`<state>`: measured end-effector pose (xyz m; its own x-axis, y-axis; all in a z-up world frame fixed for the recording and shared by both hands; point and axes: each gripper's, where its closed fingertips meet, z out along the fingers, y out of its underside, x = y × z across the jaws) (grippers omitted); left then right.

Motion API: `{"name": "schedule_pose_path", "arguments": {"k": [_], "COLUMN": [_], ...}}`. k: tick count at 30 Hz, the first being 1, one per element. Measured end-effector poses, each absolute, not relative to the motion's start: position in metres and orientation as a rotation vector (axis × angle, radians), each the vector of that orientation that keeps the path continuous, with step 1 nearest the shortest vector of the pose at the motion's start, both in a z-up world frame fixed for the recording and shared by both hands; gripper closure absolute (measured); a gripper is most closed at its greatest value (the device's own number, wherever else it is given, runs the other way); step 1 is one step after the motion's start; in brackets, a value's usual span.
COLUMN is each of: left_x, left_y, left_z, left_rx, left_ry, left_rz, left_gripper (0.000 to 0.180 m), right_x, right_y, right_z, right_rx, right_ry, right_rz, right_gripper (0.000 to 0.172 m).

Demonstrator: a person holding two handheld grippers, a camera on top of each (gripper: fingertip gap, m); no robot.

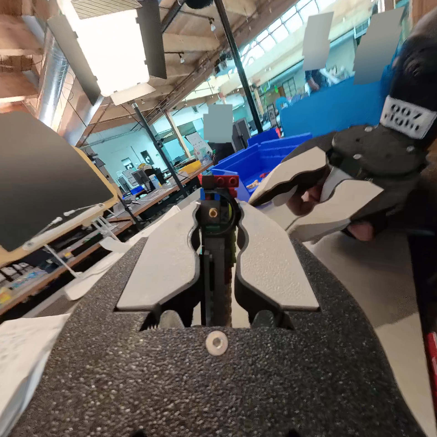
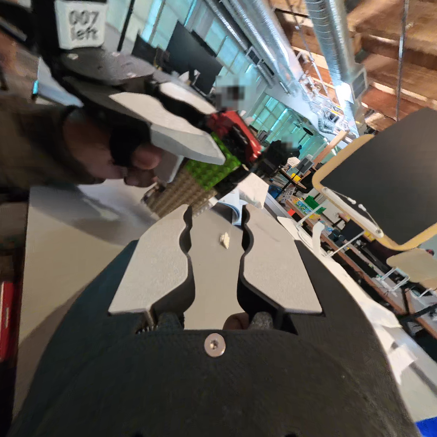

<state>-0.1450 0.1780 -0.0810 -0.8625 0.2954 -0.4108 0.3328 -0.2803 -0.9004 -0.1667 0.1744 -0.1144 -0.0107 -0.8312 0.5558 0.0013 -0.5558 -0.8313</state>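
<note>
Over the grey surface (image 2: 71,248), our left gripper (image 1: 217,212) clamped a brick build (image 1: 218,189); right gripper (image 2: 215,212) fingers were apart, bare.

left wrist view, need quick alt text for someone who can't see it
The left gripper clamps a toy-brick build of black, red, blue and green bricks between its grey fingers. The right gripper, held by a hand, hovers open just to its right, before blue bins.
</note>
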Motion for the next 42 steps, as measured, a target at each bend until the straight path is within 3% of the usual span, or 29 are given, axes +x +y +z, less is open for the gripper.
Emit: {"name": "schedule_pose_path", "arguments": {"k": [7, 18, 30, 42], "left_x": [-0.146, -0.156, -0.152, -0.153], "left_y": [0.179, 0.169, 0.159, 0.164], "left_z": [-0.071, -0.074, -0.091, -0.092], "left_rx": [0.668, 0.323, 0.325, 0.38], "left_ry": [2.07, 2.547, 2.578, 2.608], "left_rz": [-2.584, -2.904, -2.728, -2.809], "left_gripper": [0.154, 0.153, 0.148, 0.15], "right_x": [-0.163, -0.156, -0.157, -0.158], "right_y": [0.17, 0.175, 0.17, 0.175], "right_z": [-0.096, -0.112, -0.119, -0.119], "right_rx": [-1.385, -1.32, -1.284, -1.291], "right_ry": [0.95, 1.058, 1.114, 1.092], "right_rz": [-1.397, -0.986, -0.908, -0.887], "right_gripper": [0.129, 0.135, 0.136, 0.137]}}
